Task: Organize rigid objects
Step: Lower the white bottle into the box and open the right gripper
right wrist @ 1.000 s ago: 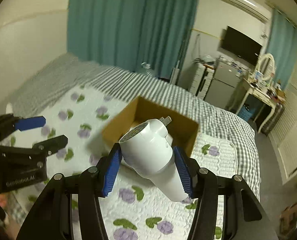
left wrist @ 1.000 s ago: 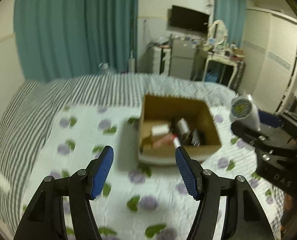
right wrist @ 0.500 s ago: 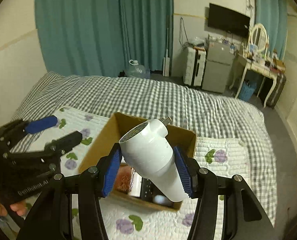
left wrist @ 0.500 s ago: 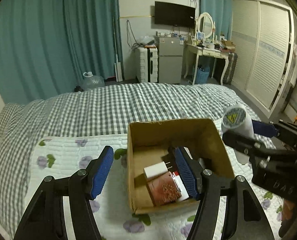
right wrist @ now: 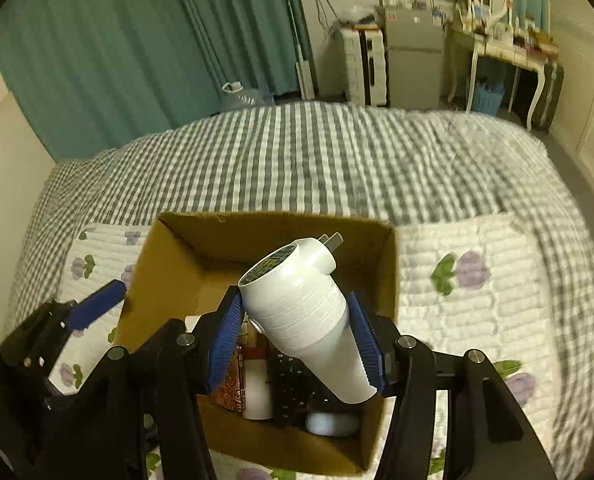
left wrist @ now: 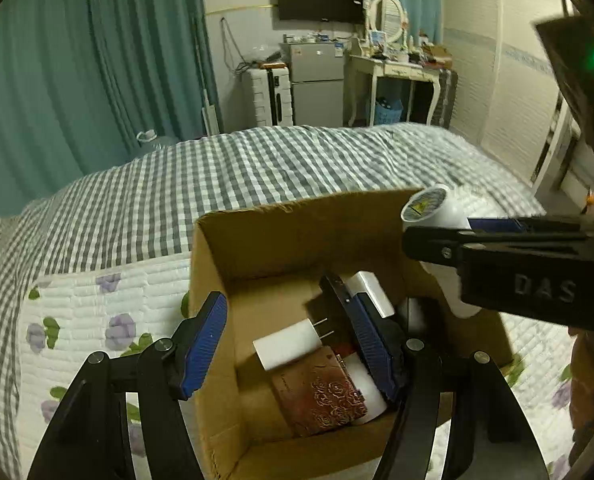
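My right gripper point(right wrist: 299, 340) is shut on a white cone-shaped plug device point(right wrist: 301, 312) with two metal prongs and holds it above the open cardboard box point(right wrist: 273, 228). In the left wrist view the device point(left wrist: 437, 210) hangs over the box's right wall point(left wrist: 297, 232). My left gripper point(left wrist: 293, 344) is open and empty, over the box's left side. Inside lie a white charger point(left wrist: 287, 344), a brown rose-patterned wallet point(left wrist: 321, 396), a black remote point(right wrist: 293, 384) and other small items.
The box rests on a white floral quilt point(right wrist: 477, 280) over a grey checked bedspread point(right wrist: 317, 160). Teal curtains point(left wrist: 77, 80), a small fridge point(left wrist: 317, 80) and a dressing table point(left wrist: 397, 68) stand beyond the bed.
Both grippers have moved closer to the box and lower. The right gripper has carried the white plug device over the box opening. The left gripper stays open.
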### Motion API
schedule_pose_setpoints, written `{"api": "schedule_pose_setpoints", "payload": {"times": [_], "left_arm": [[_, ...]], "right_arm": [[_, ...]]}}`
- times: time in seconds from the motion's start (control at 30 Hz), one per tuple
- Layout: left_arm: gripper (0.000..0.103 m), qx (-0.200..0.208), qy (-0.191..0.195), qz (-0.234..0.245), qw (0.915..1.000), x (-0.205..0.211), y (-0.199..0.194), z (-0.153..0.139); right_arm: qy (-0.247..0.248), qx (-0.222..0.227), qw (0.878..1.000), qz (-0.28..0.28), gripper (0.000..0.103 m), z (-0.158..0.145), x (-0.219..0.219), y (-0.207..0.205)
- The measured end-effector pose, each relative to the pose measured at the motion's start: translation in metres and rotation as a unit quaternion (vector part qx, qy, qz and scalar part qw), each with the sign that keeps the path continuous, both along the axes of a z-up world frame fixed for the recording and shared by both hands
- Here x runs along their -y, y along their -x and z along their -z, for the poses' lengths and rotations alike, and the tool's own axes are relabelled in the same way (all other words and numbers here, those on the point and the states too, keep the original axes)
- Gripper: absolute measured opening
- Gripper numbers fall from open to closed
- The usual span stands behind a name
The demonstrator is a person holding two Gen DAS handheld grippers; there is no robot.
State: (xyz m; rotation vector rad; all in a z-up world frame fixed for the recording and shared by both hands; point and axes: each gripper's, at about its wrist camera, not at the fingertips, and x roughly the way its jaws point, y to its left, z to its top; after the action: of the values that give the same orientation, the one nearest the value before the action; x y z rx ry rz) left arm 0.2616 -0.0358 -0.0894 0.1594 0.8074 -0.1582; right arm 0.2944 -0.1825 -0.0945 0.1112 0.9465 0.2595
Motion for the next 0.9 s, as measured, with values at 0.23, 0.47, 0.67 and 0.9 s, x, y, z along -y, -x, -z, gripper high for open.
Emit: {"api": "schedule_pose_setpoints", "payload": {"times": [0.23, 0.47, 0.67, 0.9], "left_arm": [[0.067, -0.022, -0.005, 0.007, 0.9997, 0.009, -0.006, 0.015], [0.067, -0.022, -0.006, 0.0, 0.9997, 0.009, 0.001, -0.002], [0.067, 0.011, 0.0, -0.004, 0.9999, 0.014, 0.019, -0.056], [0.067, 0.065, 0.038, -0.015, 0.997, 0.011, 0.063, -0.139]], "right_arm": [[0.0, -0.017, 1.0, -0.003, 0.054, 0.024, 0.001, -0.012], [-0.016, 0.016, 1.0, 0.017, 0.075, -0.003, 0.013, -0.001], [-0.004, 0.061, 0.998, 0.026, 0.075, -0.06, 0.026, 0.027], [0.019, 0.134, 0.99, 0.04, 0.081, -0.148, 0.045, 0.086]]}}
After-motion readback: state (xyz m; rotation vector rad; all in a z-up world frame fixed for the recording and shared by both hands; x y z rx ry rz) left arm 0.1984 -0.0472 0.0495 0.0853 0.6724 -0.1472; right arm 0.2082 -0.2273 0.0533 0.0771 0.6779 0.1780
